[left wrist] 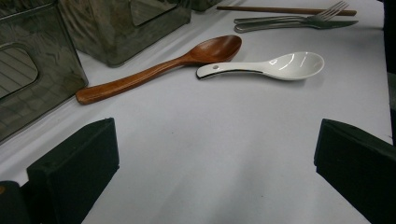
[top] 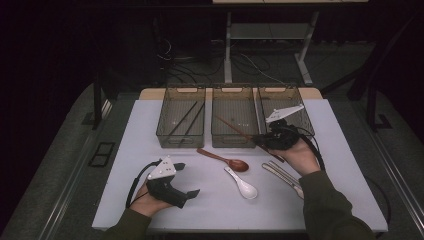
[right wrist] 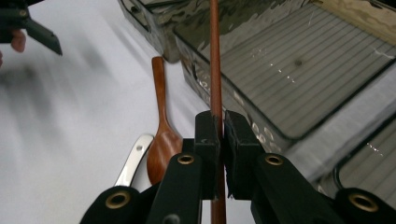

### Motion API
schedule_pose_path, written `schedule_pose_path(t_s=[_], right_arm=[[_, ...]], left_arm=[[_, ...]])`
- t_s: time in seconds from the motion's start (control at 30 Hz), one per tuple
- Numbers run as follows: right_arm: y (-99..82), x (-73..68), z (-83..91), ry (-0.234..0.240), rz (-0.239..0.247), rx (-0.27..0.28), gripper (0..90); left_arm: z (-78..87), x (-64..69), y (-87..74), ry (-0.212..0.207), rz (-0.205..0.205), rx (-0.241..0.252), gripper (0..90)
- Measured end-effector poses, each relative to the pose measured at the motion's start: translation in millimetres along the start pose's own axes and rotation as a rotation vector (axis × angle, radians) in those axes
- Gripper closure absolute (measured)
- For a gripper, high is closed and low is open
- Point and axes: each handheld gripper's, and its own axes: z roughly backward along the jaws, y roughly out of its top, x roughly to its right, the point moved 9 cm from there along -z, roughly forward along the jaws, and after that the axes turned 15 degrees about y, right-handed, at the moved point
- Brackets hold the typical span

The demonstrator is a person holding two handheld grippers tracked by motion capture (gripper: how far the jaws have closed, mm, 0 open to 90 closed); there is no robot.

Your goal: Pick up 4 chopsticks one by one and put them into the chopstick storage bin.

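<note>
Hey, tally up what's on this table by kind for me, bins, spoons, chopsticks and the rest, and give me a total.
Clear grey plastic bins: 3
Spoons, brown wooden and white ceramic: 2
Chopsticks, two dark in the left bin, one brown wooden gripped in the right tool: 3
Metal fork: 1
Metal knife: 1
Total: 10

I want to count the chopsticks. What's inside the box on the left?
Inside the left box lie two dark chopsticks, slanting across its floor. Its smoky walls hide the near corners, so anything small there cannot be seen.
</note>
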Motion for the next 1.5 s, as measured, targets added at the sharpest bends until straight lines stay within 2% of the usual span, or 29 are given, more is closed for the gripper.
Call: schedule_pose_path(t_s=[0.37, 0.7, 0.83, 1.0, 1.2, 1.5], right_arm=[[32.1, 4.3, -19.1, -0.009, -0.011, -0.003, 84.4], [56.3, 8.3, -39.7, -0.017, -0.032, -0.002, 84.3], [64.7, 8.1, -52.7, -0.010, -0.046, -0.013, 84.3], [77.2, 7.8, -70.0, -0.008, -0.041, -0.021, 84.3], [92.2, 7.3, -91.4, 0.003, -0.048, -0.034, 84.3], [113.2, 15.0, -121.2, -0.029, -0.081, -0.071, 84.3]], left_arm=[[0.2, -0.2, 0.4, 0.006, 0.005, 0.003, 0.0], [-0.2, 1.2, -0.3, 0.011, -0.011, -0.001, 0.0], [-0.4, 1.3, -0.5, 0.012, -0.013, -0.003, 0.0], [-0.1, 1.1, -1.1, 0.017, -0.025, -0.008, 0.0], [-1.2, 2.6, -0.6, 0.019, -0.017, 0.000, 0.0], [-1.2, 2.8, 0.2, 0.017, -0.027, 0.000, 0.0]])
